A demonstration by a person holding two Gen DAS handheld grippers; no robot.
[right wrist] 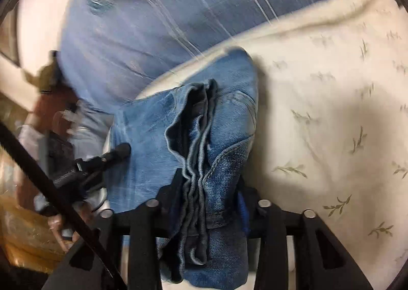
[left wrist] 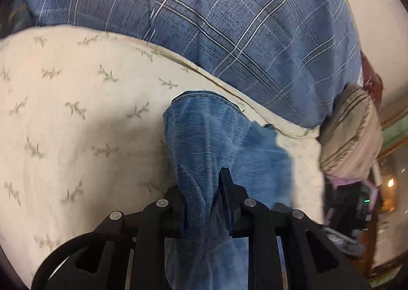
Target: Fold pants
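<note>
The left gripper (left wrist: 204,203) is clamped on a bunched fold of the jeans (left wrist: 219,142), which run forward from its fingers to a hem. The right gripper (right wrist: 211,195) pinches the gathered waistband of the jeans (right wrist: 211,121). Beyond both lies the cream leaf-print bedsheet (left wrist: 76,111), open to the outer sides. Farther off, a blue plaid blanket (left wrist: 229,22) borders it; a tan pillow (left wrist: 354,136) sits right of the left fingers.

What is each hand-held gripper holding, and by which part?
Both grip the jeans: left hand-held gripper pinches a leg hem end, right hand-held gripper clamps bunched layers.
</note>
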